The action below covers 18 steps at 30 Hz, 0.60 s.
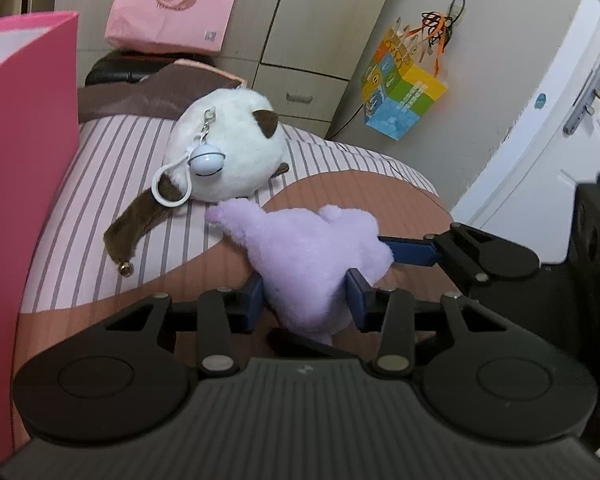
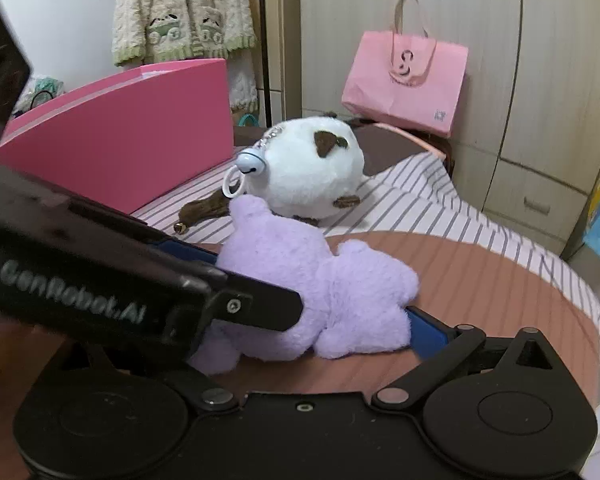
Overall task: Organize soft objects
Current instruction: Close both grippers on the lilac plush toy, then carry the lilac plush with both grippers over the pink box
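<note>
Two grippers meet on your fluffy lilac plush: left gripper squeezes it, right gripper gapes wide around it.

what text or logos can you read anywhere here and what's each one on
"GenRobot.AI": embossed on the left gripper body, read in the right wrist view.
Pink paper bag: a curly logo and small print beneath, too small to read.
Colourful paper bag: printed characters, too blurred to read.
</note>
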{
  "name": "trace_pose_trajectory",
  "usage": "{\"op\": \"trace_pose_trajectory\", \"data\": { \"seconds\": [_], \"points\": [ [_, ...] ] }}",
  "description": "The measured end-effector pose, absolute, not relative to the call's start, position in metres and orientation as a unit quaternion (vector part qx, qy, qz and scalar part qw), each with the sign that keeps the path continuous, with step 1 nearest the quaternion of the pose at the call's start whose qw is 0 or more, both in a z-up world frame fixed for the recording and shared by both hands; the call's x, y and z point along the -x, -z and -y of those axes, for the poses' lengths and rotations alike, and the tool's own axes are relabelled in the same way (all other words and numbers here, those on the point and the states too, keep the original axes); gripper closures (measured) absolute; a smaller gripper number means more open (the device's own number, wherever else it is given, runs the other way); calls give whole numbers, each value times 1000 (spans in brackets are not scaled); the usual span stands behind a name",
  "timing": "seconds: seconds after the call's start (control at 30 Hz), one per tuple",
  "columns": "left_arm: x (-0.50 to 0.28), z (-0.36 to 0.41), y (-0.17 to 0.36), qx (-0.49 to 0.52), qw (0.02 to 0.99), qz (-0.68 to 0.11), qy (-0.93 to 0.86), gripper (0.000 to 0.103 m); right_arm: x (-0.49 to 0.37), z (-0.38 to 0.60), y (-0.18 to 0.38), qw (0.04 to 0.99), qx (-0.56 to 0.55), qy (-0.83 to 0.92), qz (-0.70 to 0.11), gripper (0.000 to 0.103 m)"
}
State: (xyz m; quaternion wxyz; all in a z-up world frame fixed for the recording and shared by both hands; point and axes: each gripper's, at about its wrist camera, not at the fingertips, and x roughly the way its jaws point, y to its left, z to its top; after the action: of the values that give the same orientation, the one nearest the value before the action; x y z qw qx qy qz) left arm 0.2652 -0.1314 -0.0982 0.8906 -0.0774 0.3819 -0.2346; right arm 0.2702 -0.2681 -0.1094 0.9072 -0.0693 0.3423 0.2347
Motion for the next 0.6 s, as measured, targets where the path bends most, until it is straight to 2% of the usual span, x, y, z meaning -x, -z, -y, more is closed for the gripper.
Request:
{"op": "trace_pose_trajectory", "data": {
  "seconds": [0.07, 0.2, 0.27, 0.6],
  "points": [
    [-262, 133, 96, 71, 894, -376, 232, 64, -270, 266, 109, 908, 72, -230, -344, 1],
    [-258, 132, 90, 66, 894, -372, 240, 64, -262, 263, 104, 911, 70, -215, -344, 12],
    [-252, 130, 88, 61, 895, -370, 244, 64, -255, 263, 104, 915, 64, -211, -339, 14],
    [-217, 120, 72, 44, 893, -364, 262, 64, -215, 251, 92, 927, 45, -178, -329, 15]
  ]
}}
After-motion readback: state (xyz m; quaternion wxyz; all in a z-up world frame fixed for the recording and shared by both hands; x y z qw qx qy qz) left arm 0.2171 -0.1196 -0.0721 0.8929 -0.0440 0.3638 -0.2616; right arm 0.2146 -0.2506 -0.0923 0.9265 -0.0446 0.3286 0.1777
